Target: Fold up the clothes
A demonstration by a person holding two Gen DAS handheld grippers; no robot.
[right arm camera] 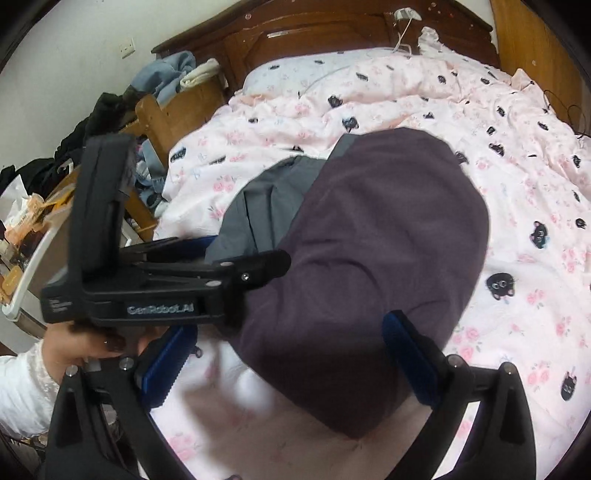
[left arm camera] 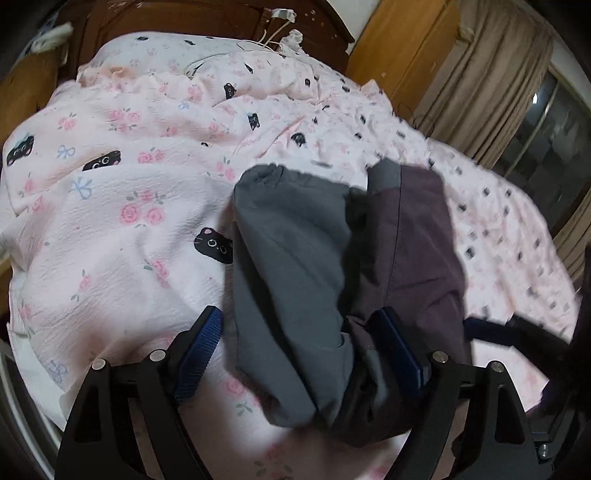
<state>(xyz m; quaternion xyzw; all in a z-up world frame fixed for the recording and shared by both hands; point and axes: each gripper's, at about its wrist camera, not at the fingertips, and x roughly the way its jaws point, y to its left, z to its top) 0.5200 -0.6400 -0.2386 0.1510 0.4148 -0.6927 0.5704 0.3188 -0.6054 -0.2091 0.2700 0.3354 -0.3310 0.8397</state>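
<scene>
Nearest in the left wrist view, the left gripper point(left arm camera: 301, 347) has its jaws spread wide, and the garment point(left arm camera: 295, 266) lies between its blue pads point(left arm camera: 201, 350); its right pad sits against the purple half, but nothing is pinched. The garment is grey on one side and dull purple on the other, bunched lengthwise on the bed, running away from the jaws toward the middle of the quilt point(left arm camera: 110, 221). In the right wrist view the right gripper point(right arm camera: 295, 365) also has its jaws spread, the purple cloth of the garment point(right arm camera: 369, 258) lying between the fingers and bulging up in a rounded heap; whether the pads touch it I cannot tell. Just left of it the left gripper point(right arm camera: 258, 254) shows from the side, held by a hand point(right arm camera: 88, 343) in a white sleeve point(right arm camera: 22, 391), its tip reaching to the grey part of the garment. The quilt point(right arm camera: 517, 221) is pink with roses, bows and black cat faces, rumpled all over. Beyond it a pillow point(right arm camera: 280, 77) rests against a dark wooden headboard point(right arm camera: 314, 33). To the left of the bed, a chair point(right arm camera: 166, 110) is heaped with clothes point(right arm camera: 166, 74). In the left view a brown curtain point(left arm camera: 491, 85) hangs at far right beside a window point(left arm camera: 546, 147).
</scene>
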